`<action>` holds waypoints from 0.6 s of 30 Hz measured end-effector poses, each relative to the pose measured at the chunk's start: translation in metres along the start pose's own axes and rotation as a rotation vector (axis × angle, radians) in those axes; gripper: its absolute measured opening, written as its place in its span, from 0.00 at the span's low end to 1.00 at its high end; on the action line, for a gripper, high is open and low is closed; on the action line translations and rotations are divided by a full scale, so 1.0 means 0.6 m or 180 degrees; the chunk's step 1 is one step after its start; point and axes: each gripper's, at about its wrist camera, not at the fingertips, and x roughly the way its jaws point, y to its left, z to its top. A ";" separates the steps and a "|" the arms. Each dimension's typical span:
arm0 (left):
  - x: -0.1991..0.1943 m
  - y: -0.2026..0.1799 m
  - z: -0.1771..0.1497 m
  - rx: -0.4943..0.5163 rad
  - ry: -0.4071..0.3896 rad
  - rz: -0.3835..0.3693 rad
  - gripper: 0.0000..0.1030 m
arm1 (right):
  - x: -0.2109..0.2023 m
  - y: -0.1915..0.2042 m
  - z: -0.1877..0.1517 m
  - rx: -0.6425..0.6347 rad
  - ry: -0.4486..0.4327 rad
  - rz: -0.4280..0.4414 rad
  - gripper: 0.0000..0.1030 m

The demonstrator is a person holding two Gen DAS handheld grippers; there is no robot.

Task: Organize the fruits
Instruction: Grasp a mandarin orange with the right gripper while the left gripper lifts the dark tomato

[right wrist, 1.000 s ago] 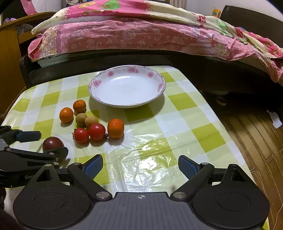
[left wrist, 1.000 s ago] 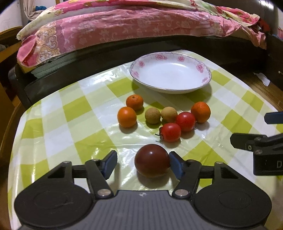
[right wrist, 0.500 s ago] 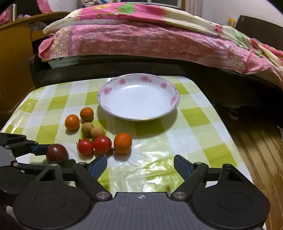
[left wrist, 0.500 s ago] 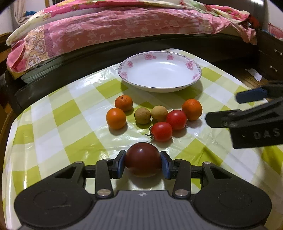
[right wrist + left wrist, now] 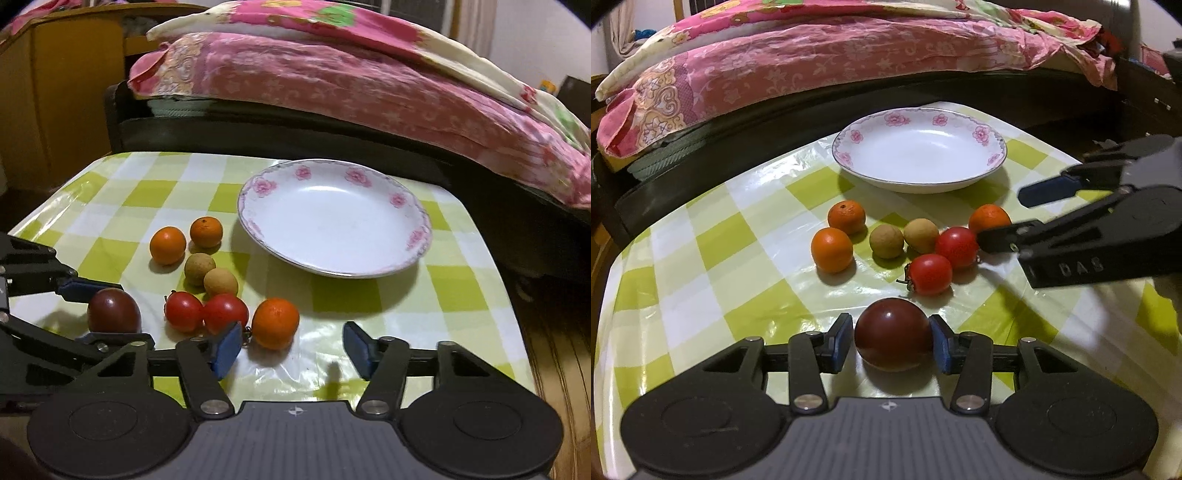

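A green-and-white checked cloth [image 5: 713,236] covered the tabletop. Beyond its far edge stood a dark bed frame [image 5: 332,129] with a pink floral quilt [image 5: 812,62] heaped on it. Wooden furniture [image 5: 55,92] stood past the left edge, wood floor [image 5: 554,350] to the right.

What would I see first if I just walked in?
A big dark red tomato, gripped in the left gripper near the front of the checked table. Behind it sit small oranges and red tomatoes, then an empty flowered plate. The right gripper waits open by another orange.
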 end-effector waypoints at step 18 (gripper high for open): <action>0.001 0.010 -0.002 -0.0041 -0.0037 -0.0176 0.47 | 0.011 -0.019 0.008 -0.0054 0.0140 0.0384 0.32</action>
